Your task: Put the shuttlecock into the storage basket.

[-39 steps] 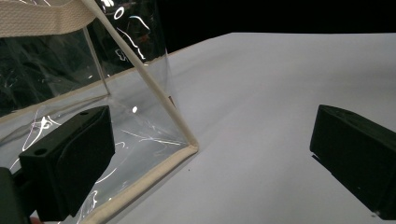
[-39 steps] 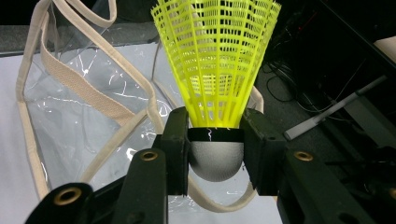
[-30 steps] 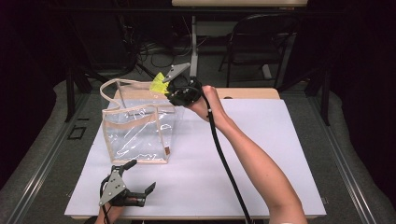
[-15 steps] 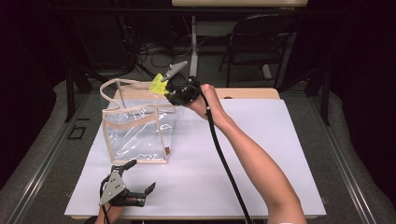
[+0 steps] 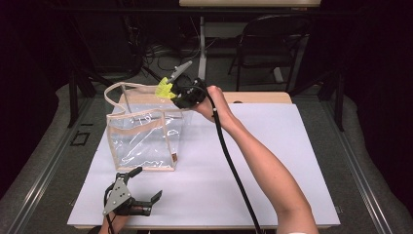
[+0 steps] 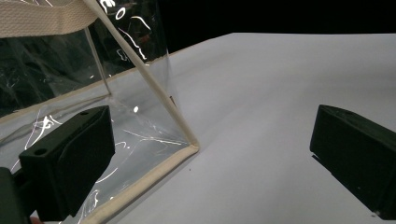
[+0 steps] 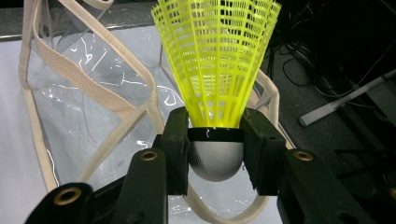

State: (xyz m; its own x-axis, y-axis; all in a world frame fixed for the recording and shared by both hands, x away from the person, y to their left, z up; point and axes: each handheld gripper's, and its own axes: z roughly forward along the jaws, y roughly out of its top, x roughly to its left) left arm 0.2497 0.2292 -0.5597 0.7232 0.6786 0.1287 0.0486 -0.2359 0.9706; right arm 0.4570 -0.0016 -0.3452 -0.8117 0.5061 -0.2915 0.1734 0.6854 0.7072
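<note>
A clear plastic tote bag (image 5: 143, 141) with beige trim and handles stands upright on the white table (image 5: 292, 161) at the left. My right gripper (image 5: 171, 90) hovers over the bag's back right corner, shut on a yellow shuttlecock (image 5: 163, 88). In the right gripper view the jaws clamp the shuttlecock's grey cork (image 7: 215, 159), its yellow skirt (image 7: 215, 56) pointing away above the bag's opening (image 7: 88, 107). My left gripper (image 5: 146, 185) rests open near the table's front edge. In its own view its gripper (image 6: 212, 154) faces the bag's near bottom corner (image 6: 189, 147), jaws wide apart.
A black cable (image 5: 231, 165) trails along the right forearm. Beyond the table stand a dark folding chair (image 5: 272, 44) and a metal stand (image 5: 202, 44). A wooden board edge (image 5: 258, 97) lies at the table's far side. Open tabletop lies right of the bag.
</note>
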